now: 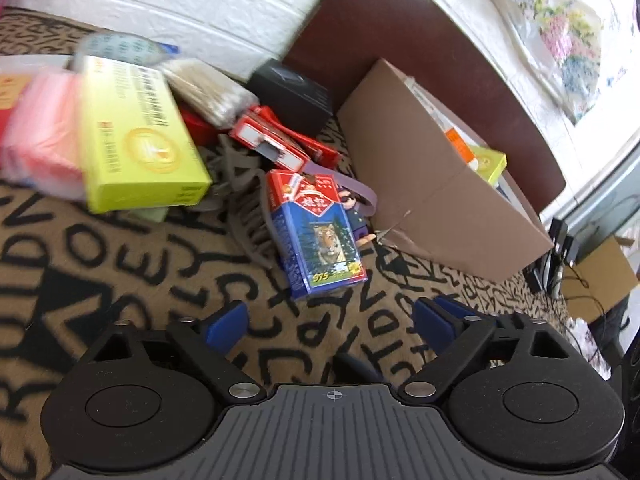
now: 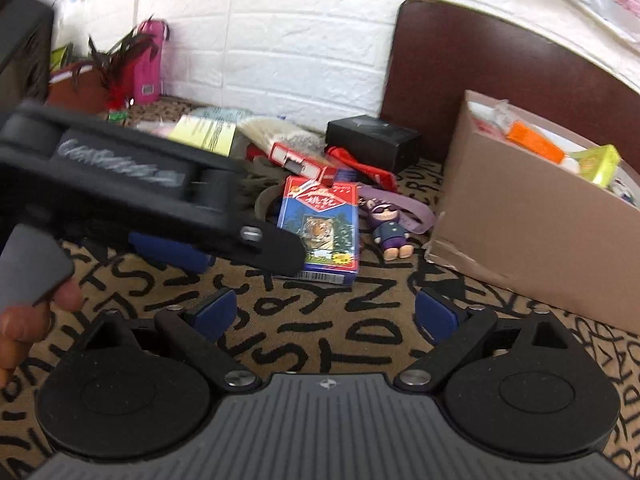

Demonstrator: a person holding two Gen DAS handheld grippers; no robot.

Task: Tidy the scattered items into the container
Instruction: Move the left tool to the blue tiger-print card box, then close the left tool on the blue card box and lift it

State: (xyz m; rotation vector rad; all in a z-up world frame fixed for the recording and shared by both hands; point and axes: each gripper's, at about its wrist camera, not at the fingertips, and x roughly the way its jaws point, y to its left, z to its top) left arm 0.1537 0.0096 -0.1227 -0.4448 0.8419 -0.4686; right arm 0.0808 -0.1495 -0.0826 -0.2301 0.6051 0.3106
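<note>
The left claw (image 1: 327, 322) is spread wide with nothing between its blue pads, hovering over a table (image 1: 120, 280) covered in a tan cloth printed with black letters. The right claw (image 2: 325, 312) is likewise spread and empty. Just ahead of both lies a blue and red card pack (image 1: 318, 228) with a tiger on its front, flat on the cloth. In the right wrist view the left claw's black body reaches in from the left, with one of its blue pads (image 2: 172, 250) just left of the card pack (image 2: 320, 228); whether it touches the pack cannot be told. Just to the right of the pack lies a small toy figure (image 2: 390, 232) in sunglasses and a purple outfit, on a purple strap (image 2: 404, 206). Behind the pack are a red box (image 1: 268, 140), a black box (image 1: 292, 94) near the white brick wall, a bundle of pale sticks in a clear wrap (image 1: 208, 88), and a gray hair clip (image 1: 240, 184). To the left sit a yellow-green box (image 1: 136, 140) and a pink packet (image 1: 42, 132), both blurred. The container, a brown cardboard box (image 1: 432, 176), stands at the right, near the toy, in front of a dark brown chair back (image 1: 420, 32). Inside it show an orange packet (image 2: 534, 140) and a yellow-green box (image 2: 600, 164).
</note>
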